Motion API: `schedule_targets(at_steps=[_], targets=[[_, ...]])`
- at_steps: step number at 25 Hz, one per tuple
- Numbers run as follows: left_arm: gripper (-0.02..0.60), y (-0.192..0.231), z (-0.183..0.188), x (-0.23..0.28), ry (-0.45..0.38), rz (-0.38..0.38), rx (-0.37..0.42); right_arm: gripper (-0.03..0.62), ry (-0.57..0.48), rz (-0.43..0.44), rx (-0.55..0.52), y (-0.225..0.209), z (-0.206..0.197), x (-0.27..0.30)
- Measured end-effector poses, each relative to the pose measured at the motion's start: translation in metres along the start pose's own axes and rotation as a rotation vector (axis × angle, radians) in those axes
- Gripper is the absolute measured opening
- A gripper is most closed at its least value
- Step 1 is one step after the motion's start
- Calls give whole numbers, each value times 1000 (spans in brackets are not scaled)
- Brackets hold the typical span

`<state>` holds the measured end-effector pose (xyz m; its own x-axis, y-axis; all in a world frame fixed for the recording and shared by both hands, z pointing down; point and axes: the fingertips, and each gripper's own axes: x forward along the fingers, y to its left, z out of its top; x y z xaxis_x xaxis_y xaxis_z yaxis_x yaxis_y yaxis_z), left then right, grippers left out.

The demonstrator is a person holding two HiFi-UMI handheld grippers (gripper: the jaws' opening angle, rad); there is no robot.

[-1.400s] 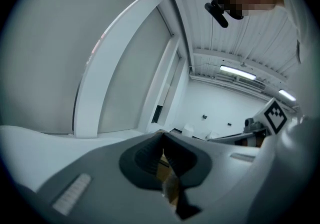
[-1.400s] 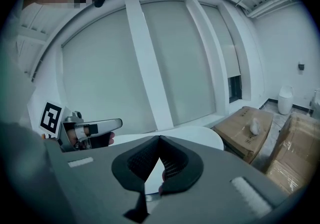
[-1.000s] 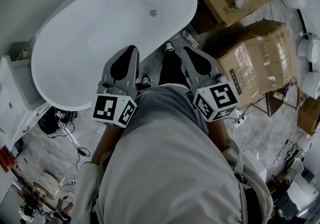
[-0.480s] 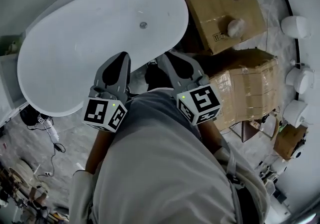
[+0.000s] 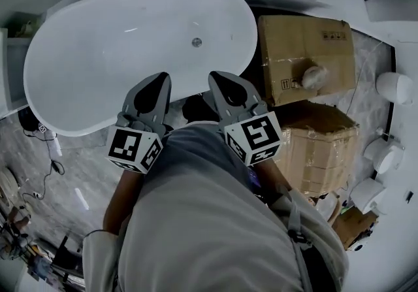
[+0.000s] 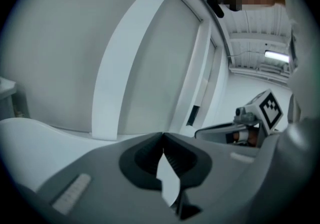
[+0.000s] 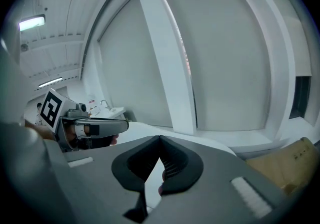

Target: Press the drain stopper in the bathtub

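A white oval bathtub (image 5: pixel 98 68) lies across the top of the head view. Its small round metal drain stopper (image 5: pixel 196 42) sits in the tub floor toward the right end. My left gripper (image 5: pixel 162 77) is held over the tub's near rim, shut with nothing in it. My right gripper (image 5: pixel 215 76) is beside it, just off the rim, also shut and holding nothing. Both tips are well short of the stopper. In the left gripper view the jaws (image 6: pixel 163 136) meet at the tip, as do those in the right gripper view (image 7: pixel 160 139). Both views face a white wall.
Two cardboard boxes (image 5: pixel 305 55) (image 5: pixel 323 150) stand right of the tub, close to my right gripper. White ceramic fixtures (image 5: pixel 398 88) line the right edge. Cables (image 5: pixel 46 153) lie on the marble floor at the left. The person's own body fills the lower half of the head view.
The head view has swung, so the tub now lies level across the top. Both grippers stay shut and have drawn closer together near the tub rim.
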<state>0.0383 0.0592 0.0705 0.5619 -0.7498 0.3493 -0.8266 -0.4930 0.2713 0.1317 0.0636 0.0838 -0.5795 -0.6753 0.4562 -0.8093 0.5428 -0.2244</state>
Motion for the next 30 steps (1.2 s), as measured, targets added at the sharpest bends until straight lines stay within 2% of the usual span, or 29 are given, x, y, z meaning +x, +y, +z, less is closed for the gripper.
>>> schedule_targets(at_steps=[3, 7, 14, 18, 22, 26, 30], targets=[[0, 9, 6, 6, -11, 54, -5, -2, 7, 36, -4, -10, 4, 11], [0, 12, 1, 17, -3, 88, -12, -2, 29, 59, -20, -26, 0, 29], [0, 17, -17, 40, 23, 136, -34, -2, 88, -2, -10, -70, -16, 53], [0, 22, -29, 52, 50, 112, -76, -12, 128, -7, -49, -81, -32, 76], [0, 28, -44, 60, 66, 106, -97, -12, 155, 7, 1, -88, -50, 95], [0, 41, -56, 71, 79, 115, -129, -12, 161, 47, -1, -96, -60, 116], [0, 53, -62, 83, 90, 123, -109, -12, 169, 70, 5, -106, -73, 134]])
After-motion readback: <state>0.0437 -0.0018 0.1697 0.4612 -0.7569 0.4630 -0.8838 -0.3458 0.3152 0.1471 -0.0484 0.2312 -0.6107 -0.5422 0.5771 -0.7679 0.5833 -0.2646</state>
